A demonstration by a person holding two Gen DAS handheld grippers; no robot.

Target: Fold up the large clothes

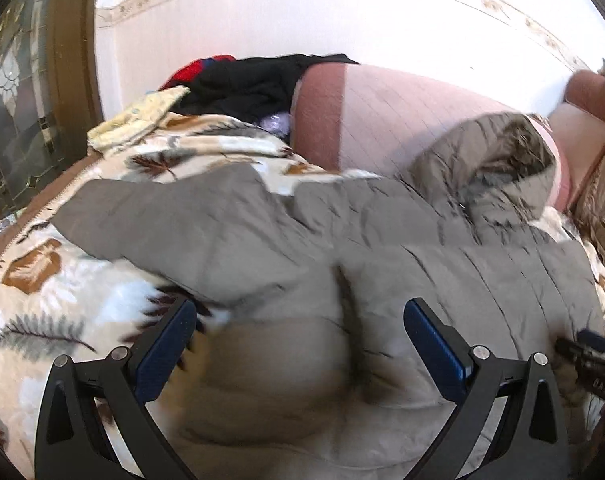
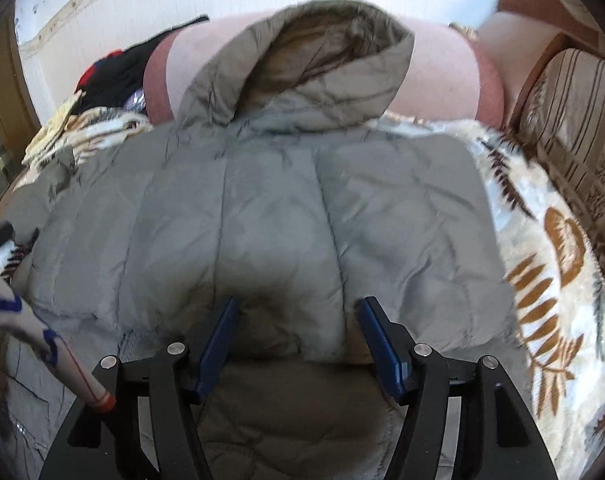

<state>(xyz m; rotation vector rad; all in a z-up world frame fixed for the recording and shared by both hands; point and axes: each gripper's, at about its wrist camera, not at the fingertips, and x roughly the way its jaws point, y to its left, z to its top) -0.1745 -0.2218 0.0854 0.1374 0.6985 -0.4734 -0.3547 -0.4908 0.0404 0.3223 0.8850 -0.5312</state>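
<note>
Grey and puffy, the big coat [image 2: 286, 216] lies spread out flat on a bed, back side up. Under it is a fluffy cream blanket [image 2: 542, 248] with brown and grey leaf shapes on it. The coat's hood [image 2: 322, 68] points away toward a pink pillow [image 2: 442, 68] at the far end of the bed, and the hood rests against that pillow. In the left wrist view one sleeve [image 1: 174, 224] sticks out to the side across the blanket. A pile of black and red clothes [image 1: 258, 80] sits at the far corner, next to the pink pillow, with a pale yellow cloth [image 1: 142, 116] just beside it. A striped brown cushion [image 2: 574, 128] runs along the right edge of the bed. The left gripper [image 1: 298, 320] is over the lower part of the coat, and its two blue pads stand wide apart with nothing pinched between them. The picture there is blurry. The right gripper [image 2: 296, 312] is over the middle of the coat's lower half. Its blue pads are apart too, and a soft bump of coat sits between them, but the pads do not squeeze it. A white sleeve [image 2: 30, 320] with blue marks and a red cuff shows at the left edge of the right wrist view.
</note>
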